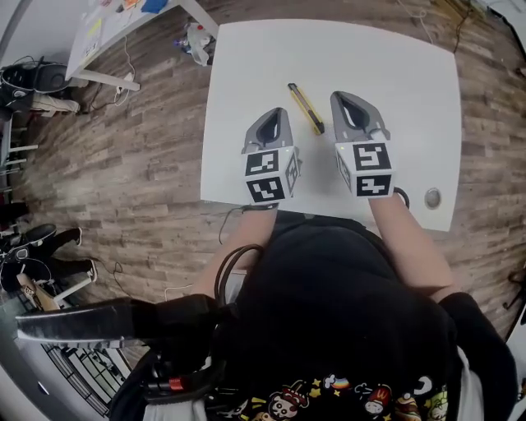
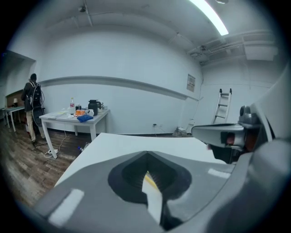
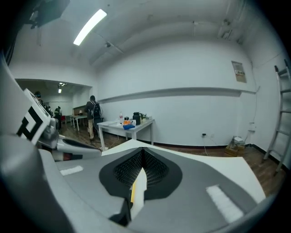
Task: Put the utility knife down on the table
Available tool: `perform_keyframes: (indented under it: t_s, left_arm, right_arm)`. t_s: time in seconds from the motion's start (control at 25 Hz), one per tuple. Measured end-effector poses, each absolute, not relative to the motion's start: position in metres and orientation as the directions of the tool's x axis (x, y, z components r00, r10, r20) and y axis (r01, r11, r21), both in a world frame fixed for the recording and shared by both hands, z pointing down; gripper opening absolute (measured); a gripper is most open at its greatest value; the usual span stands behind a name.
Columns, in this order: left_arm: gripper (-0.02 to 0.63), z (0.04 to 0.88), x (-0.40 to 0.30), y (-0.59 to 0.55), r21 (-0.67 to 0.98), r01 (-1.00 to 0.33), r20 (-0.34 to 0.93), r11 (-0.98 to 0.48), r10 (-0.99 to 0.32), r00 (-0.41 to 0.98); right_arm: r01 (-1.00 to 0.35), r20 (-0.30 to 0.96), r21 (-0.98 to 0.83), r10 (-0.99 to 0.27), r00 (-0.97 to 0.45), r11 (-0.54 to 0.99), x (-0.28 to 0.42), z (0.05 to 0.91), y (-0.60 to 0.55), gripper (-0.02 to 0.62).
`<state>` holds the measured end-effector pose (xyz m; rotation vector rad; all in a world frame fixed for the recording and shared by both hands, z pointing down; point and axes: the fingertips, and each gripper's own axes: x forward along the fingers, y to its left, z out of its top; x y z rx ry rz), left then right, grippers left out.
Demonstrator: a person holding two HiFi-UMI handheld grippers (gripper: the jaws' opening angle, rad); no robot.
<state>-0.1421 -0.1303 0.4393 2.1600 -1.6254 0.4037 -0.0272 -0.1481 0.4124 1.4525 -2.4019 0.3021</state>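
A yellow and black utility knife (image 1: 306, 108) lies flat on the white table (image 1: 411, 90), pointing away from me, in the gap between my two grippers. Neither gripper touches it. My left gripper (image 1: 278, 115) rests just left of the knife, its jaws shut with nothing held. On the knife's right sits my right gripper (image 1: 343, 99), also shut and empty. In the left gripper view and the right gripper view, only a thin slit stays between the jaws, with a sliver of white table and a trace of yellow showing through.
A small round metal object (image 1: 432, 197) lies near the table's front right corner. A second table (image 1: 123, 20) with bottles and clutter stands at the far left, cables on the wood floor beside it. A person (image 2: 32, 98) stands far off; a ladder (image 2: 223, 105) leans on the wall.
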Motion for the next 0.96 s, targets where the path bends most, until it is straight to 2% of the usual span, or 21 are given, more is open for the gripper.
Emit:
perform_keyframes:
  t_s: [0.12, 0.32, 0.96]
  left_arm:
    - [0.000, 0.422, -0.127, -0.135, 0.130, -0.954, 0.417, -0.270, -0.858, 0.300]
    - [0.000, 0.408, -0.113, -0.132, 0.111, -0.950, 0.389, -0.291, -0.867, 0.312]
    - [0.000, 0.401, -0.103, -0.119, 0.098, -0.952, 0.374, -0.288, -0.876, 0.304]
  right_arm:
    - [-0.906, 0.313, -0.015, -0.858, -0.406, 0.423, 0.005, 0.381, -0.138, 0.023]
    - [-0.921, 0.330, 0.015, -0.872, -0.362, 0.388, 0.040, 0.388, -0.122, 0.023]
    - [-0.915, 0.346, 0.000, -0.859, -0.378, 0.403, 0.041, 0.397, -0.121, 0.023]
